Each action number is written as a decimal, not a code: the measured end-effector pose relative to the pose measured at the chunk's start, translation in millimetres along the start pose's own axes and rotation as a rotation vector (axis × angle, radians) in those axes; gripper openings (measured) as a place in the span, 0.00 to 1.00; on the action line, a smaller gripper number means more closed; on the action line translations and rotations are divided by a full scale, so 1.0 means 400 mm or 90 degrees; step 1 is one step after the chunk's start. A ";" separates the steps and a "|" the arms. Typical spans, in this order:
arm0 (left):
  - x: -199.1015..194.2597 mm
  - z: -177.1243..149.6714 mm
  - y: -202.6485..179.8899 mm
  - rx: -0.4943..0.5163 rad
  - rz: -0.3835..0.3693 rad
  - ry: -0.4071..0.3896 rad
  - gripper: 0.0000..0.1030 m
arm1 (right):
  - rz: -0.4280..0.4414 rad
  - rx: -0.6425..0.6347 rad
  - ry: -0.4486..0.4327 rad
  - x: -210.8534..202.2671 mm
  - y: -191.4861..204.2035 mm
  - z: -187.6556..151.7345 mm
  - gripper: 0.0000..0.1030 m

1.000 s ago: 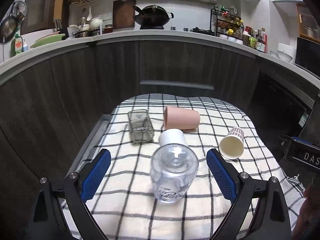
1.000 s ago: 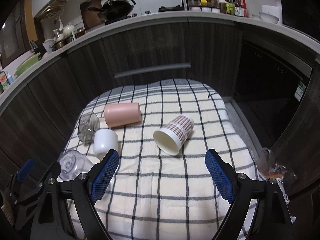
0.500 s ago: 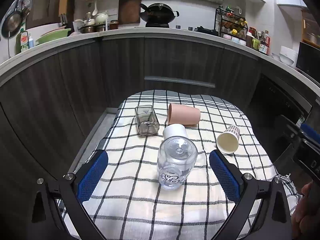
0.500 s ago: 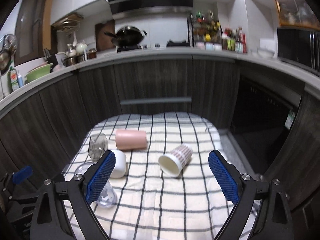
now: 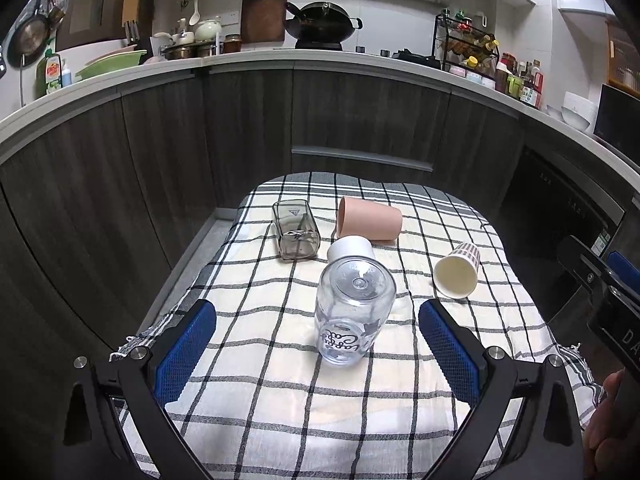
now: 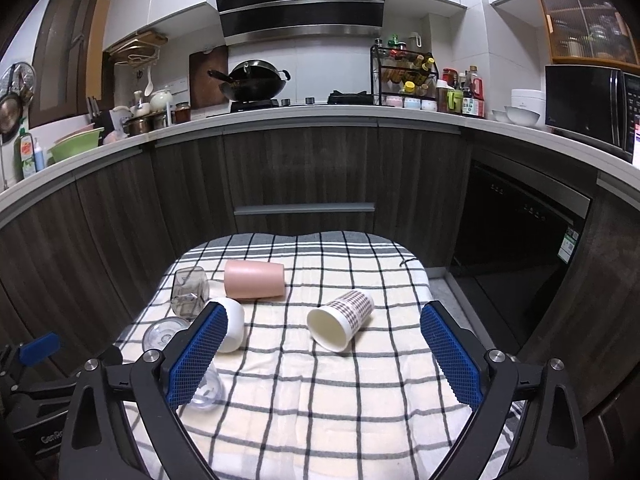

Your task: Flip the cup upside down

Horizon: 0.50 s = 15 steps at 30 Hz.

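Note:
A clear plastic cup (image 5: 352, 312) with black lettering stands upside down on the checked cloth (image 5: 280, 380), ahead of my open, empty left gripper (image 5: 318, 348). It also shows in the right wrist view (image 6: 168, 332), partly behind a finger. A white cup (image 5: 350, 246) stands behind it. A pink cup (image 5: 370, 223), a smoky square glass (image 5: 296, 234) and a checked paper cup (image 6: 340, 320) lie on their sides. My right gripper (image 6: 324, 356) is open and empty, back from the paper cup.
The cloth covers a low table in front of dark kitchen cabinets (image 6: 304, 176). A dishwasher front (image 6: 520, 248) is at the right. The left gripper's body (image 6: 36, 368) shows at the right wrist view's left edge.
Both grippers have drawn back and up from the table, so the cups look smaller and farther. The clear cup stays upside down where it stood.

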<state>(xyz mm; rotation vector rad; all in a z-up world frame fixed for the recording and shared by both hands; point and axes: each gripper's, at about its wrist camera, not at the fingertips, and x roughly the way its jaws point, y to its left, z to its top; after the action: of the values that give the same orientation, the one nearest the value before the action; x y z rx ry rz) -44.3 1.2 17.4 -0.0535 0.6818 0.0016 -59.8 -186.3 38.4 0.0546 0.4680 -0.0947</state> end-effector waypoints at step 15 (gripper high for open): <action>-0.001 -0.005 0.004 -0.004 0.003 0.001 1.00 | 0.001 0.001 -0.001 -0.007 -0.003 -0.003 0.94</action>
<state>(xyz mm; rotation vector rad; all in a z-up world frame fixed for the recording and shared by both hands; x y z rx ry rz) -45.7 2.6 16.0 -0.0576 0.6836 0.0072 -63.1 -187.2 38.8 0.0557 0.4660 -0.0937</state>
